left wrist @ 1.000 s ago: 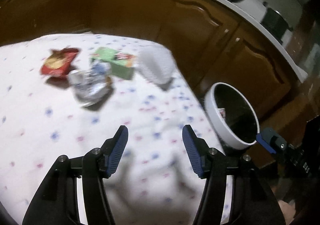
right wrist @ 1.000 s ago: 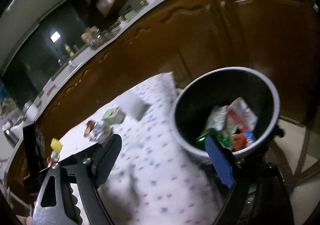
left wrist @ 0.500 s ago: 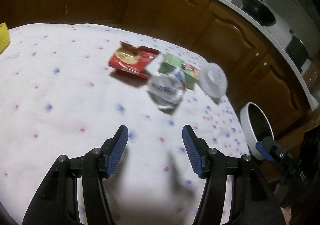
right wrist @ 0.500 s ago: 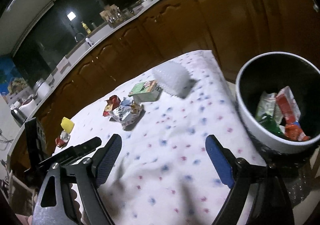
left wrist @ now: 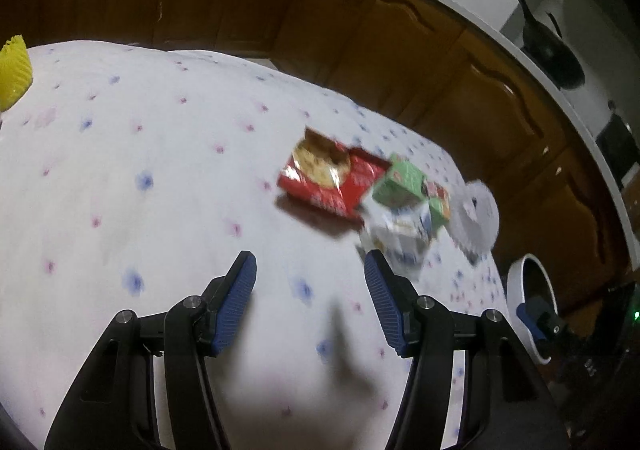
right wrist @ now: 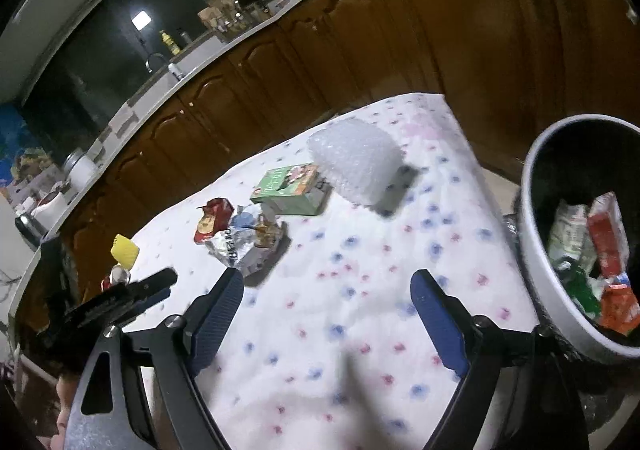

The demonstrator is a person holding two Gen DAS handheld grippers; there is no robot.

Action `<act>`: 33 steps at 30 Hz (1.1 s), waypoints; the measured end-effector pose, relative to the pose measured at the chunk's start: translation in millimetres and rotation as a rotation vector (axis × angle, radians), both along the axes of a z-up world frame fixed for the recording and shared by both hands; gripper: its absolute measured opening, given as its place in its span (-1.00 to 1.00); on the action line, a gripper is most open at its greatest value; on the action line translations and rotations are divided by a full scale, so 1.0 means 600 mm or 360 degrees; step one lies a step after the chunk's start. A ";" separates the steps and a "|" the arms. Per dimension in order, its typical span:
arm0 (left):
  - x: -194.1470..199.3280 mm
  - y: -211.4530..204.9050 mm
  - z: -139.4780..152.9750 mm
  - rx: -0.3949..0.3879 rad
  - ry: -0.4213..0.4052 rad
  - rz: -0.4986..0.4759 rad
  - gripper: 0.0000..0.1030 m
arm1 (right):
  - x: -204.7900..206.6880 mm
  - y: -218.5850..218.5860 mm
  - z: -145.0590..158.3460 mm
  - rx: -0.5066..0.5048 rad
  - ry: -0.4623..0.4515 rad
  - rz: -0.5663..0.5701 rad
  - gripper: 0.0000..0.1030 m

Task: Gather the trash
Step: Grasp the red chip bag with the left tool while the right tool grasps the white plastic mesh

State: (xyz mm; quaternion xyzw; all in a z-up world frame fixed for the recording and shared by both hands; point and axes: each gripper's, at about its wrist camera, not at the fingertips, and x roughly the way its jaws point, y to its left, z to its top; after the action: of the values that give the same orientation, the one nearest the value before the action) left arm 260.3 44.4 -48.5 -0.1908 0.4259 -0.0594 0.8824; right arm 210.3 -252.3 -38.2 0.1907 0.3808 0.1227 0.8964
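We hold both tools over the white cloth-covered table dotted with blue and pink flowers, and neither carries anything: the left gripper has its blue-padded jaws spread wide, and the right gripper is spread wider still. We judge that we are between pieces, about to pick the next one.

The remaining trash sits in a cluster toward the far right of the table: a torn red snack wrapper, a green cardboard carton, a crumpled silver and white foil bag touching both, and a white bubble-textured foam sleeve just beside the carton. The round white-rimmed black bin stands off the table's right edge and already holds several wrappers.

The foil bag lies nearest the left gripper's right finger, so we would advance, straddle it, then close firmly, since crumpled foil may slip.
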 end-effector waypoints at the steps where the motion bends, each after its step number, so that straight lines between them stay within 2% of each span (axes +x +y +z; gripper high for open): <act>1: 0.012 0.004 0.000 -0.0003 0.0010 0.0002 0.10 | 0.006 -0.006 0.004 -0.0012 -0.0025 -0.0040 0.66; 4: 0.045 0.015 -0.003 -0.0070 0.0024 0.0006 0.10 | 0.038 -0.026 0.008 0.0044 -0.0015 -0.0068 0.68; 8: 0.089 0.020 -0.016 -0.0120 0.0064 0.0003 0.10 | 0.089 -0.028 0.007 -0.0028 -0.0006 -0.0064 0.68; 10: 0.110 0.023 -0.028 -0.0212 0.0099 -0.0020 0.10 | 0.111 -0.028 -0.002 -0.0028 0.0014 -0.0054 0.68; 13: 0.130 0.022 -0.038 -0.0224 0.0107 -0.0020 0.10 | 0.142 -0.023 -0.022 -0.0033 0.0065 -0.0040 0.66; 14: 0.136 0.021 -0.042 -0.0226 0.0114 -0.0024 0.04 | 0.146 -0.022 -0.027 -0.0037 0.0078 -0.0038 0.57; 15: 0.139 0.021 -0.045 -0.0233 0.0117 -0.0030 -0.01 | 0.149 -0.020 -0.031 -0.0040 0.0087 -0.0039 0.29; 16: 0.141 0.020 -0.047 -0.0245 0.0112 -0.0039 -0.27 | 0.151 -0.018 -0.035 -0.0044 0.0094 -0.0038 0.09; 17: 0.141 0.019 -0.049 -0.0251 0.0114 -0.0056 -0.64 | 0.150 -0.016 -0.038 -0.0049 0.0100 -0.0031 -0.28; 18: 0.141 0.015 -0.049 -0.0251 0.0118 -0.0066 -0.80 | 0.148 -0.015 -0.038 -0.0058 0.0096 -0.0030 -0.34; 20: 0.137 0.014 -0.047 -0.0253 0.0092 -0.0075 -0.93 | 0.135 -0.014 -0.031 -0.0076 0.0046 -0.0028 -0.48; 24: 0.112 0.017 -0.026 -0.0222 0.0013 -0.0057 -0.98 | 0.107 -0.015 -0.010 -0.0068 -0.0019 -0.0009 -0.59; 33: -0.006 0.032 0.060 -0.0137 -0.0240 0.0023 -1.00 | 0.017 -0.034 0.015 0.0001 -0.0078 0.0008 -0.60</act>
State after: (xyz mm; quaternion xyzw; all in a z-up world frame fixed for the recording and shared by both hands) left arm 256.9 63.7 -12.7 -0.2266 0.3541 -0.0853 0.9033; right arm 220.7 -272.6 -29.2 0.1871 0.3593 0.1297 0.9050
